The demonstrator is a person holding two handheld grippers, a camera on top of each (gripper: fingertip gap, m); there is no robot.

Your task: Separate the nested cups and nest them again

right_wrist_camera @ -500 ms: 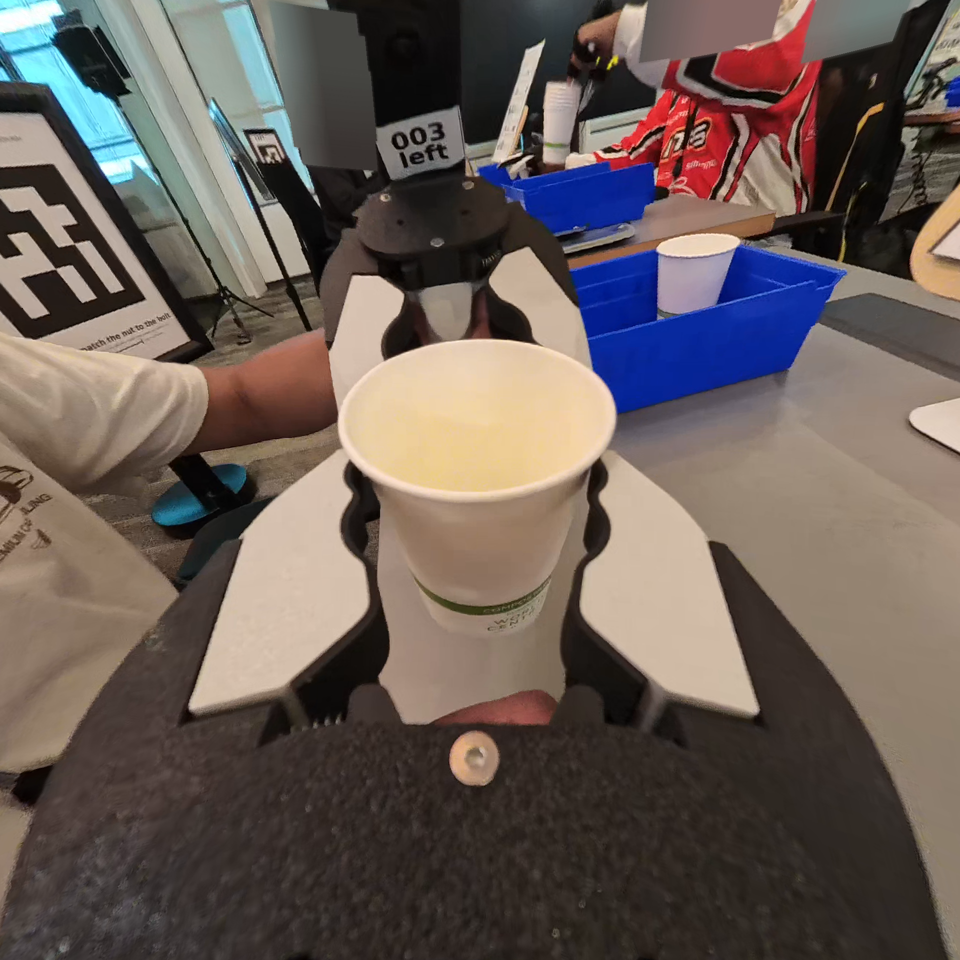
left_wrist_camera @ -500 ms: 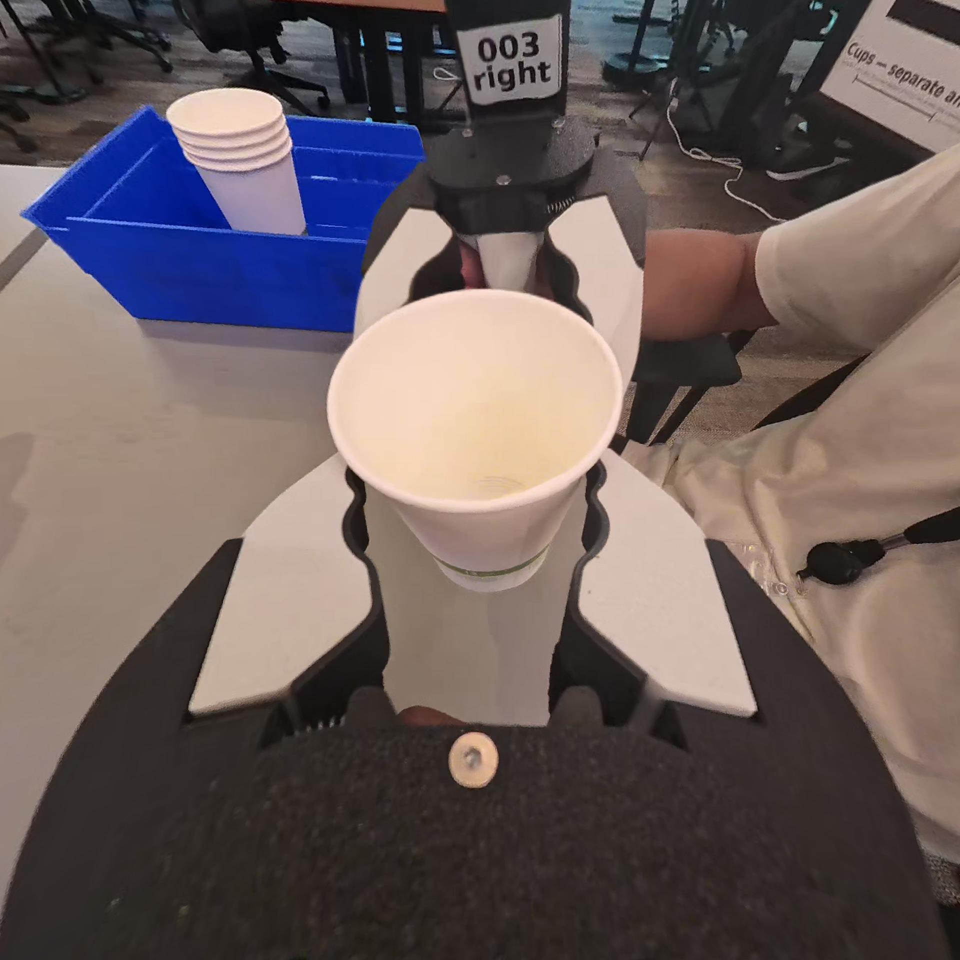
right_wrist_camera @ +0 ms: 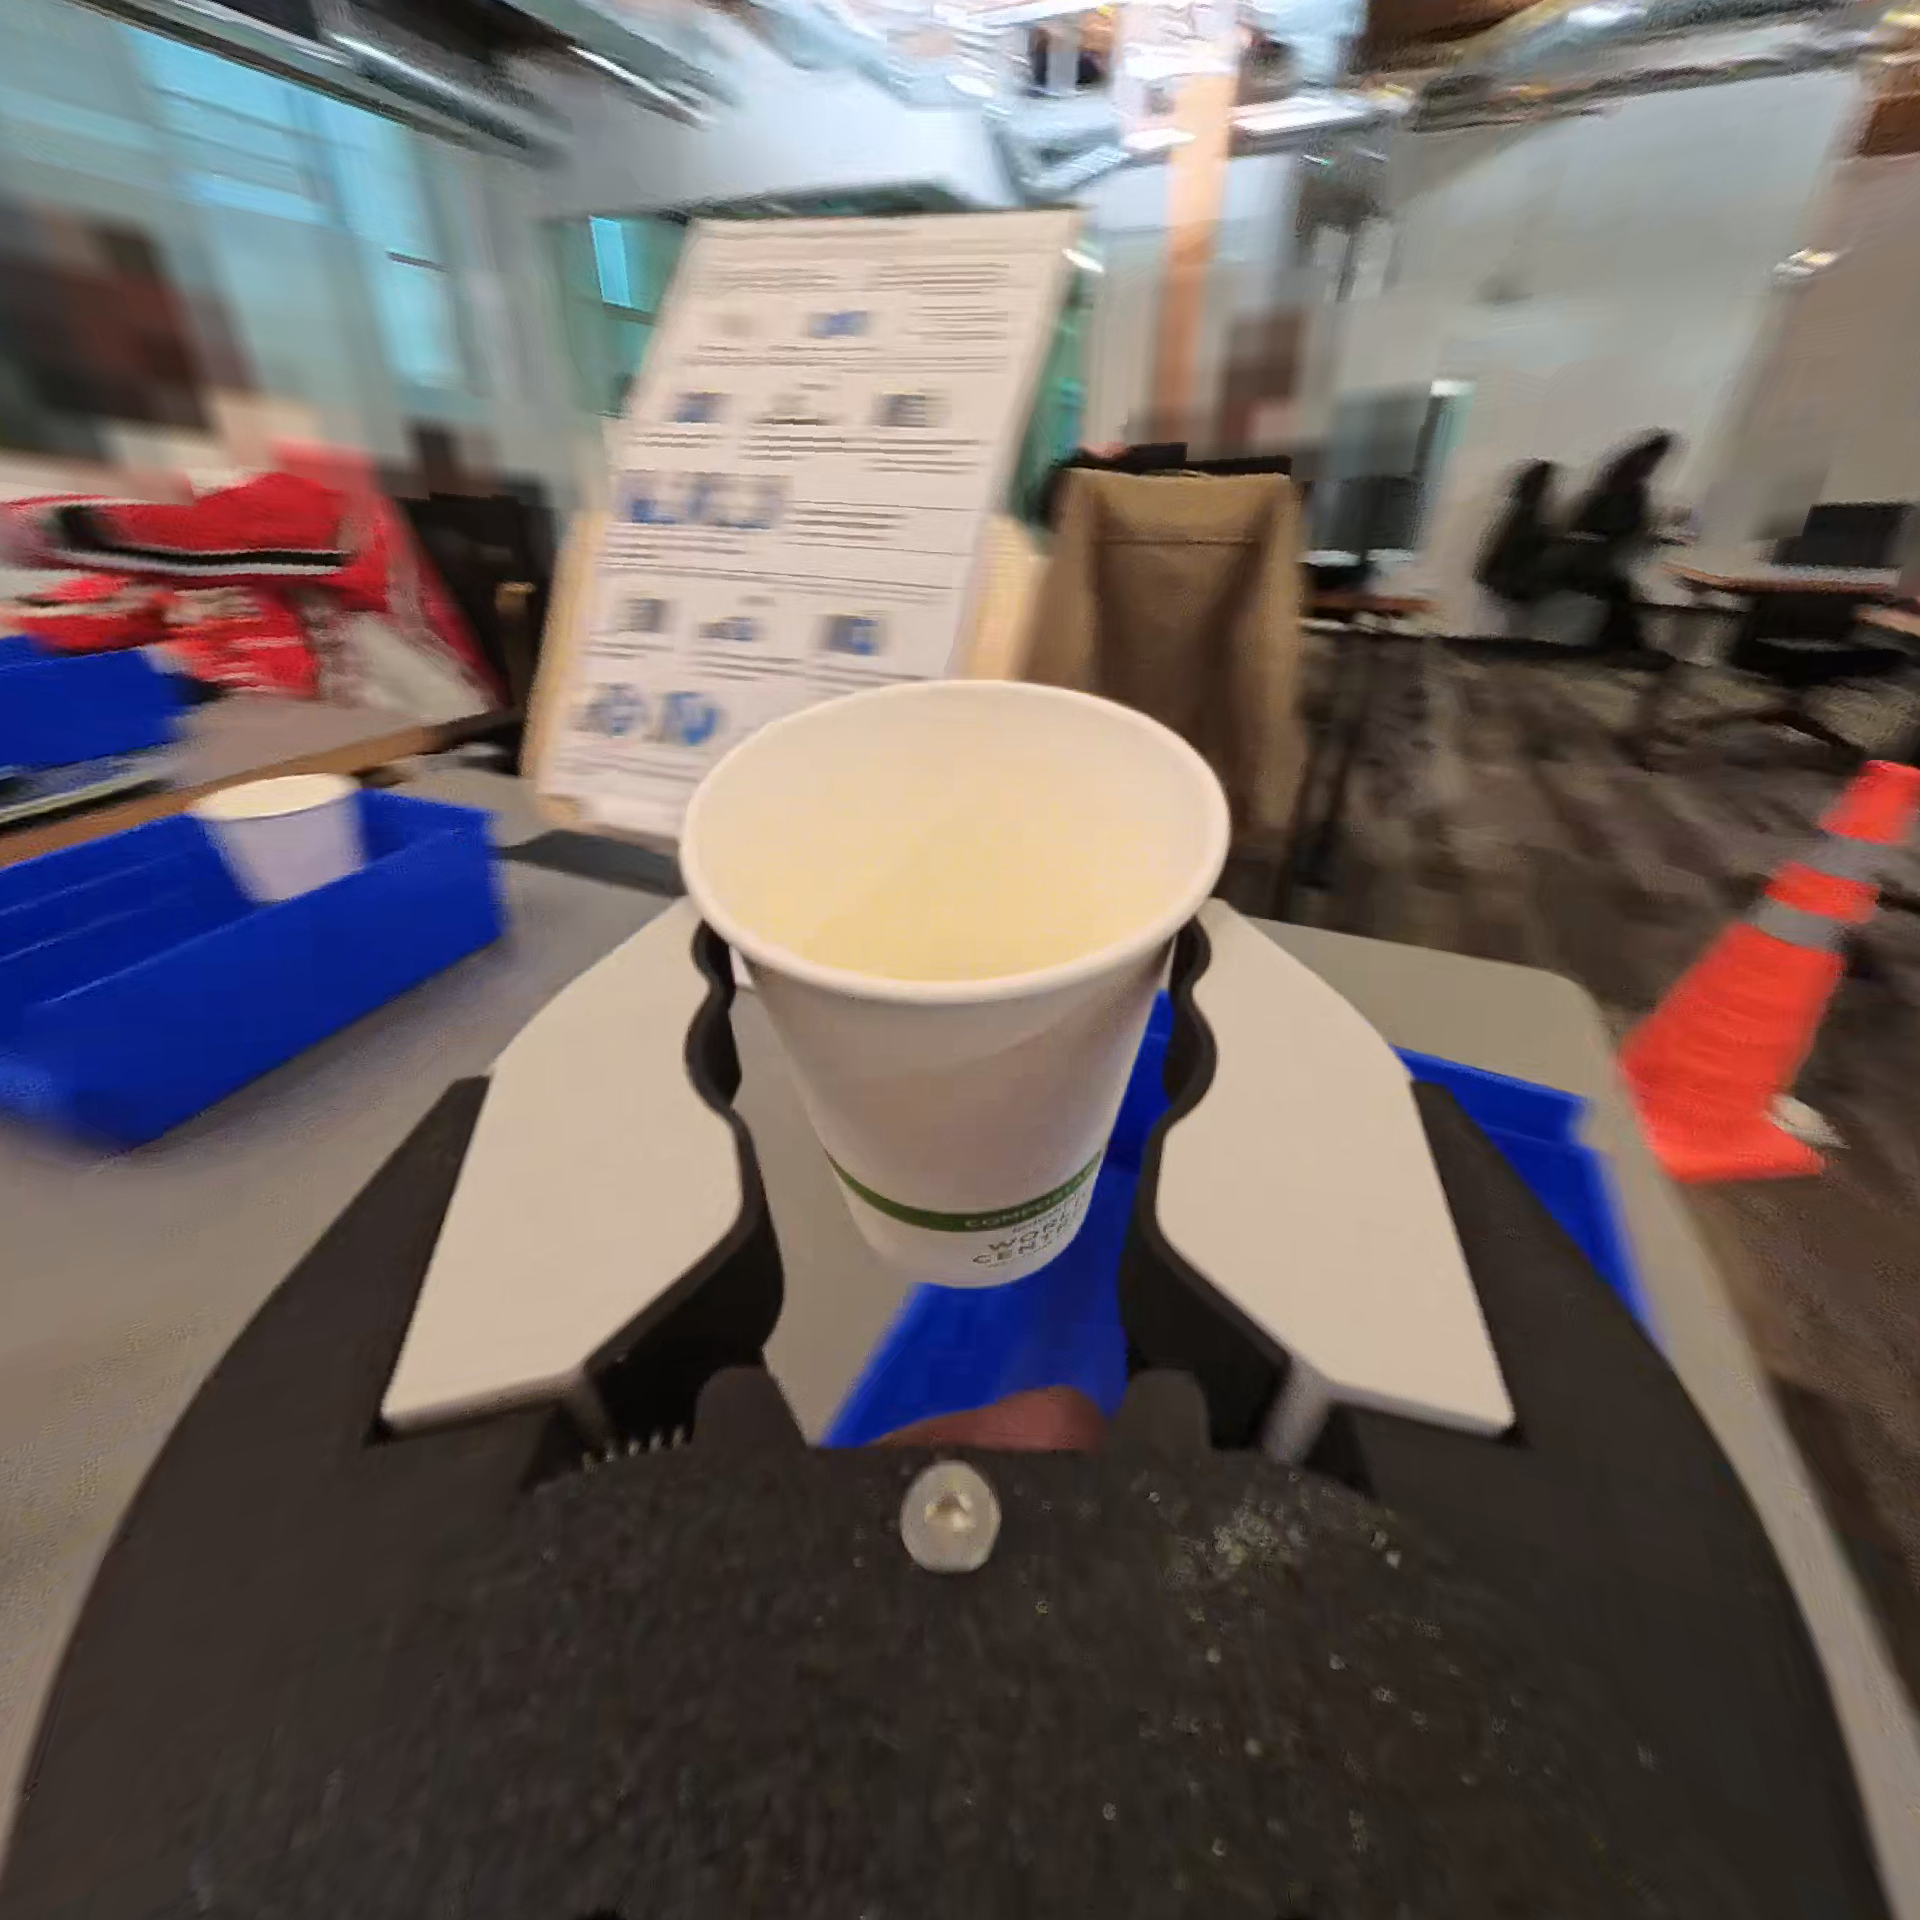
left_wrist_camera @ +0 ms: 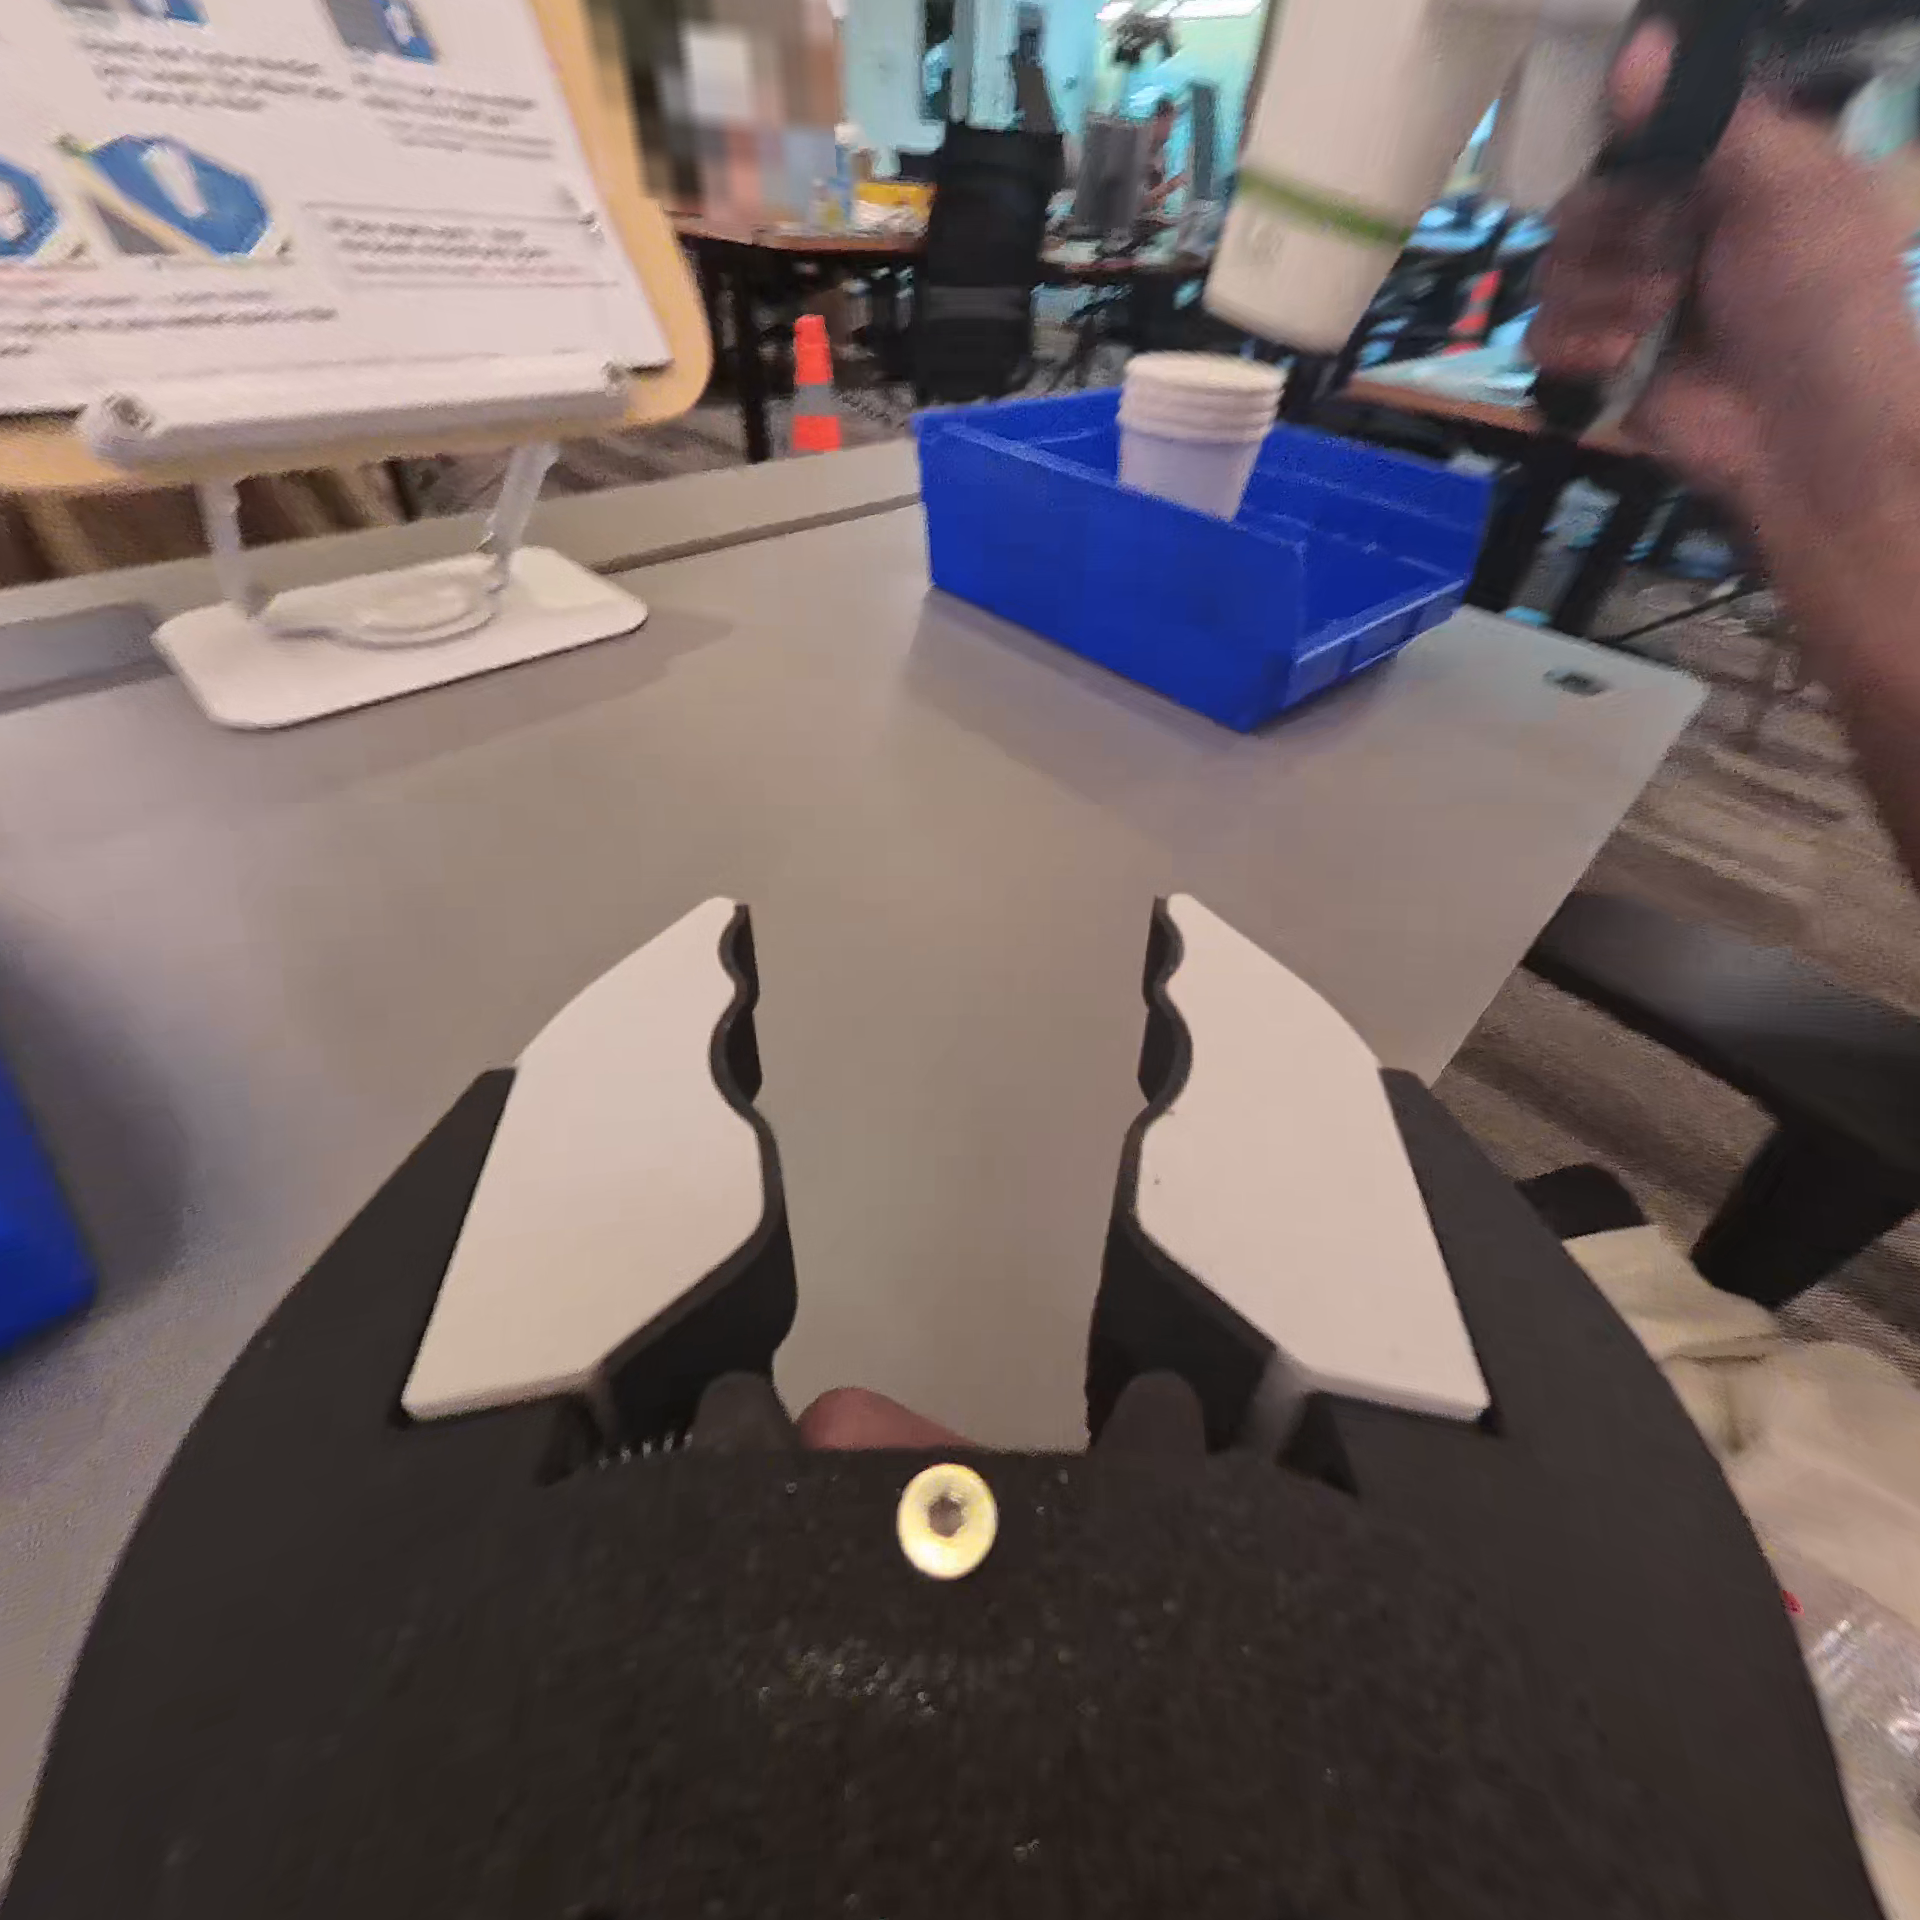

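Fingers (right_wrist_camera: 1288, 1174) of your right gripper (right_wrist_camera: 951, 971) clamp one white cup (right_wrist_camera: 951, 966) just under its rim, carried over a blue bin (right_wrist_camera: 1496, 1132); your left gripper (left_wrist_camera: 948, 935) gapes wide, empty. Squeeze harder and thin paper could buckle — or slip. Only the left view shows the nested stack (left_wrist_camera: 1195, 436) in its bin (left_wrist_camera: 1164, 603).

An instruction board (left_wrist_camera: 312, 197) on a white stand (left_wrist_camera: 400, 634) rests on the grey table (left_wrist_camera: 935, 790); an orange cone (right_wrist_camera: 1756, 987) stands on the floor.
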